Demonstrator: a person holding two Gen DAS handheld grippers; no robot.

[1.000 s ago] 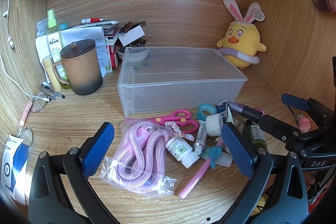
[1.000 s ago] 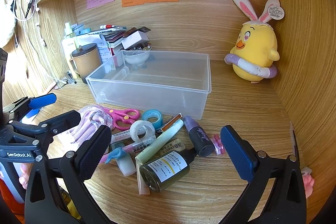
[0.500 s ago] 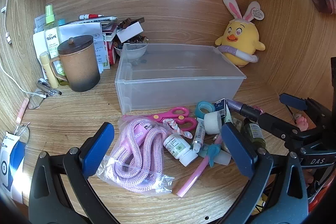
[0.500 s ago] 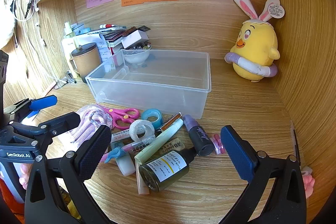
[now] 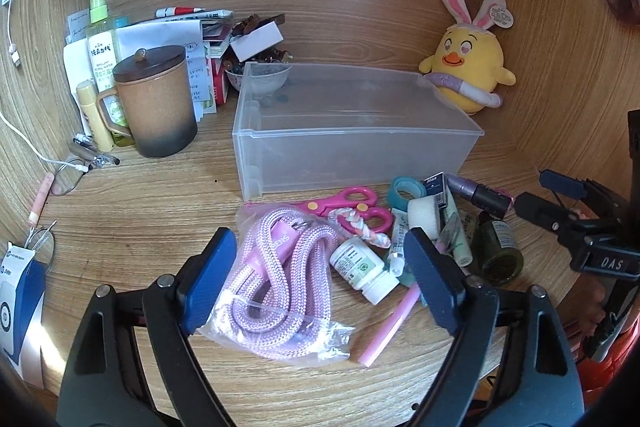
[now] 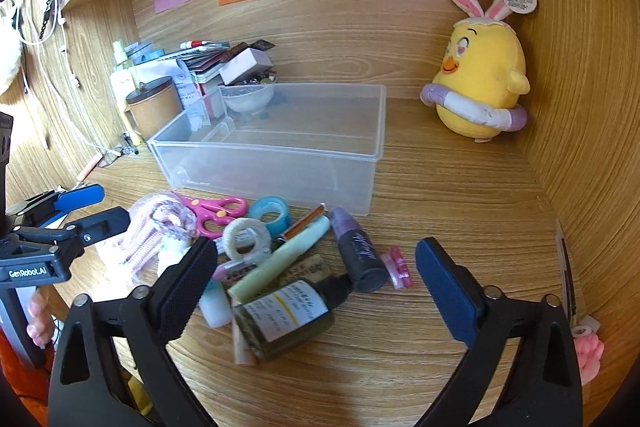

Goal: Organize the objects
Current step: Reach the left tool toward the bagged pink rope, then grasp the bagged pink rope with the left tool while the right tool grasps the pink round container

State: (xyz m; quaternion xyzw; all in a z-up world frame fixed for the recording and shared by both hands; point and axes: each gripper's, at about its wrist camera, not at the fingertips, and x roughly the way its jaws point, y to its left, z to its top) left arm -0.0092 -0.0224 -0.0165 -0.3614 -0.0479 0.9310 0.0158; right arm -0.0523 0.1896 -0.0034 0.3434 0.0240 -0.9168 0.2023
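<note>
Left gripper (image 5: 316, 275) jaws wide apart, nothing between the pads, hovering over the bagged pink rope (image 5: 280, 279) at the near-left of the pile. Right gripper (image 6: 316, 291) also spread wide, holding nothing, above the dark green bottle (image 6: 284, 319), which lies on its side at the near edge w/ cap pointing right.

Clear plastic bin (image 5: 352, 131) sits far-centre on the wooden desk (image 5: 140, 219); no pile items in it. Clutter lies just in front of the bin: pink scissors (image 5: 348, 207), blue tape roll (image 5: 406, 191), white tape roll (image 6: 246, 239), white pill bottle (image 5: 364, 269) right of the rope bag, purple tube (image 6: 360, 247) right of the green bottle, pink straw (image 5: 390, 325) nearest the camera.

Brown lidded mug (image 5: 158, 99) far-left, yellow chick plush (image 5: 468, 67) far-right by the side wall, both well apart from the pile
</note>
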